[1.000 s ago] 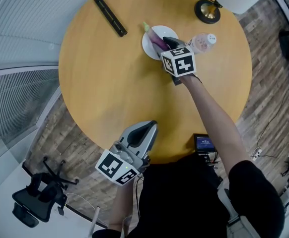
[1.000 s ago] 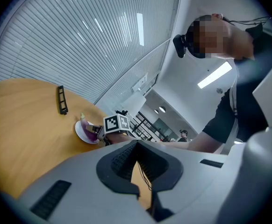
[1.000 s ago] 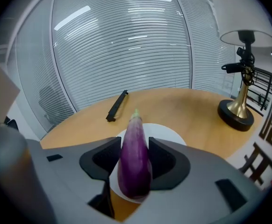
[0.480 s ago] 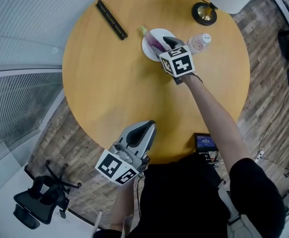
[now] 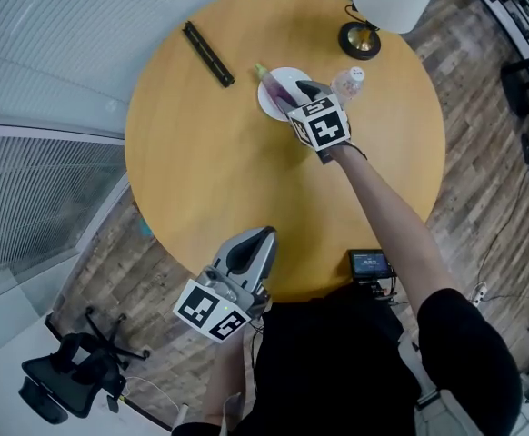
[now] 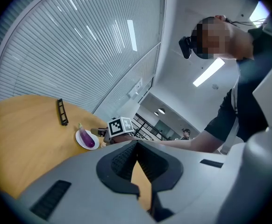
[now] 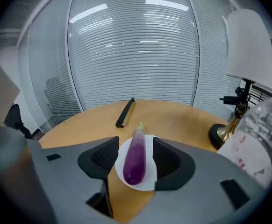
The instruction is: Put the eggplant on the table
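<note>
A purple eggplant [image 5: 276, 86] [image 7: 137, 158] lies lengthwise on a small white plate [image 5: 265, 107] [image 7: 148, 185] at the far side of the round wooden table [image 5: 201, 171]. My right gripper [image 5: 303, 90] [image 7: 136, 147] hovers just above the plate. It is open, with one jaw on each side of the eggplant and neither pad touching it. My left gripper [image 5: 262, 235] [image 6: 136, 143] hangs over the table's near edge, far from the plate, shut and empty. From there the eggplant [image 6: 85, 136] looks small and distant.
A black bar [image 5: 208, 54] lies at the table's far left. A clear water bottle [image 5: 348, 82] stands right of the plate, close to my right gripper. A white-shaded lamp [image 5: 387, 0] stands at the far right. A small screen [image 5: 369, 263] sits at the near edge, an office chair [image 5: 64, 375] on the floor.
Both grippers have risen a little and the head view has shifted. The right gripper stays over the plate, where the eggplant has not moved.
</note>
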